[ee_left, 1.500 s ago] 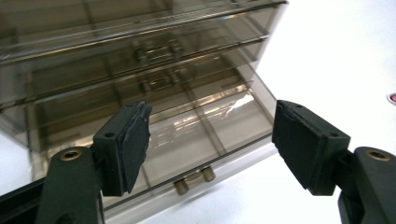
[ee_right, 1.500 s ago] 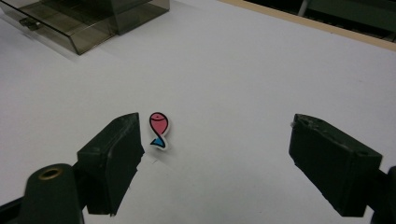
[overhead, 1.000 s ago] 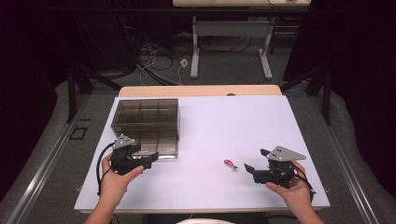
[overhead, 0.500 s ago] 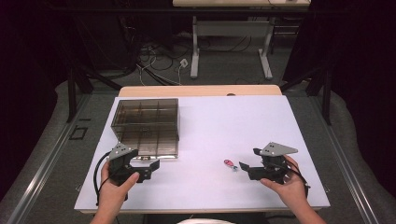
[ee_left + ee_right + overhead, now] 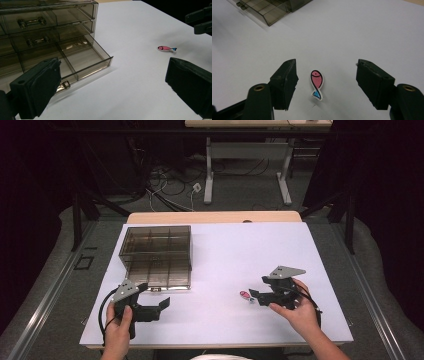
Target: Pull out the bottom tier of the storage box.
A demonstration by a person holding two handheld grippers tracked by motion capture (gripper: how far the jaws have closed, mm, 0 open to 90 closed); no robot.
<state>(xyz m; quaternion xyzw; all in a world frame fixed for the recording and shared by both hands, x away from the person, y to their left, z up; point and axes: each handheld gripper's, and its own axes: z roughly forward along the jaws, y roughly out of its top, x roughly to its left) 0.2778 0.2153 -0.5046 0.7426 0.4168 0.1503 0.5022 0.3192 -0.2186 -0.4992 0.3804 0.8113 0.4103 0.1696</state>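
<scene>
The drawer cabinet [image 5: 47, 37] runs off frame, its bottom drawer [image 5: 85, 60] out, while the pink fish sticker [image 5: 317, 84] lies between the released right tool [image 5: 325, 82], left tool [image 5: 112, 87] released too.

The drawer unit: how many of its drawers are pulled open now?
1. On the drawer unit, only the bottom drawer is pulled out onto the table. The two handled drawers above it are shut. More drawers to the left may be hidden.

Bench [image 5: 225, 240]: drawer box [image 5: 156, 255] at left centre of the frame, lowest drawer [image 5: 82, 58] pulled out. Fish sticker [image 5: 245, 295] lower right of centre, well apart from the box. Left hand-held gripper [image 5: 159, 306] lower left; right hand-held gripper [image 5: 253, 296] just beside the sticker.
</scene>
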